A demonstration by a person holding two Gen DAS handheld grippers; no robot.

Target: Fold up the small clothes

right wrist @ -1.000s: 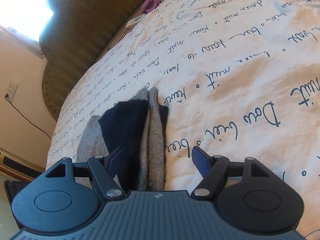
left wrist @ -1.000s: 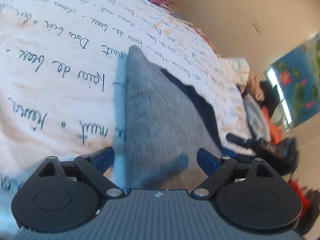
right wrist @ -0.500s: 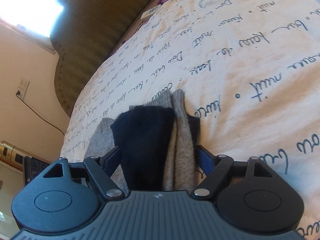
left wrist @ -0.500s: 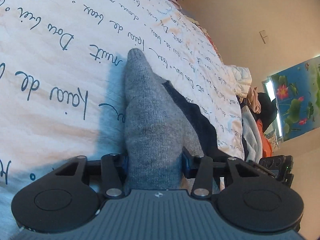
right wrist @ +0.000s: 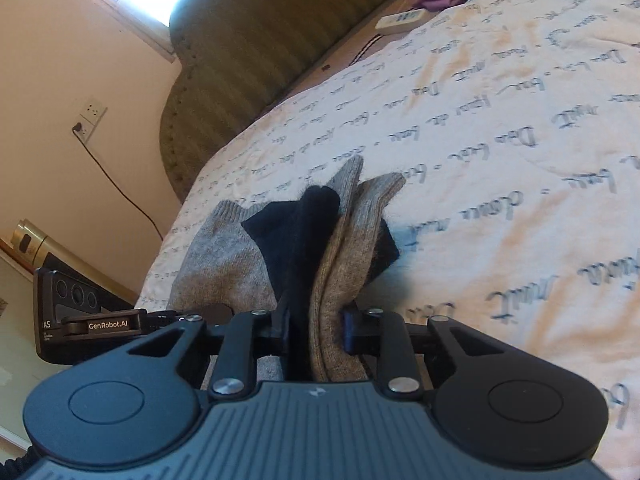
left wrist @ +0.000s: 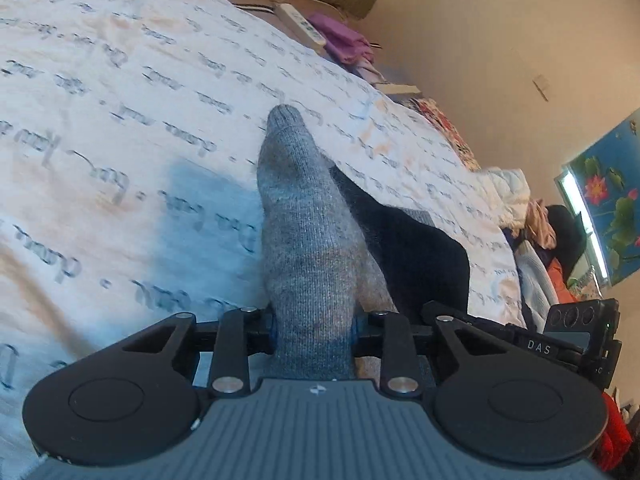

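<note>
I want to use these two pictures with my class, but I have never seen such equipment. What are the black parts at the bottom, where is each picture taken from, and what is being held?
No robot here: a person holds a two-finger gripper in each hand, each with a camera looking forward along its fingers. The black parts are those grippers. One picture looks from the left gripper, the other from the right gripper. Both pinch grey socks with dark cuffs over a bedsheet printed with handwriting; the jaws are closing with sock fabric between them. Further off lie a purple cloth and a white power strip.
</note>
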